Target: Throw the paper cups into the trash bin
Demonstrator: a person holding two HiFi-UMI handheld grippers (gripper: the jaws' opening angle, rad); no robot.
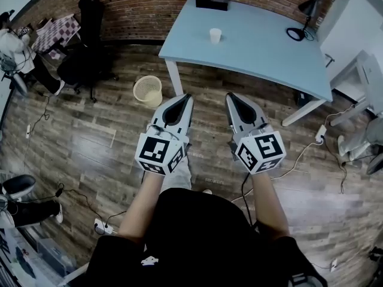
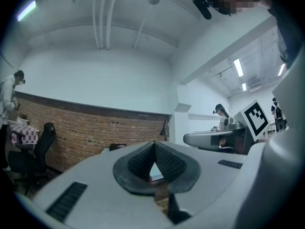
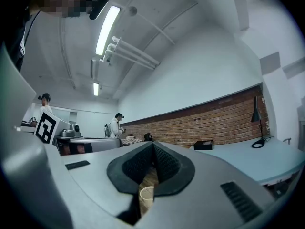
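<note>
From where I stand, the person holds both tools out level at waist height, side by side, noses aimed at the pale blue rectangular table (image 1: 257, 46). The left gripper (image 1: 188, 97) is clenched with nothing in it, its ribbed pads meeting at the tip. The right gripper (image 1: 229, 95) is likewise closed and empty. I'd guess they are carried this way because the table is well apart from them, so nothing is within reach.

The small white paper cup (image 1: 215, 35) stands upright and alone on the tabletop, apart from the black box (image 1: 212, 0) and the black desk lamp (image 1: 305, 17). It looks light and easy to crush. The cream mesh trash bin (image 1: 148, 90) waits on the wooden floor near the table's leg, mouth open upward.
</note>
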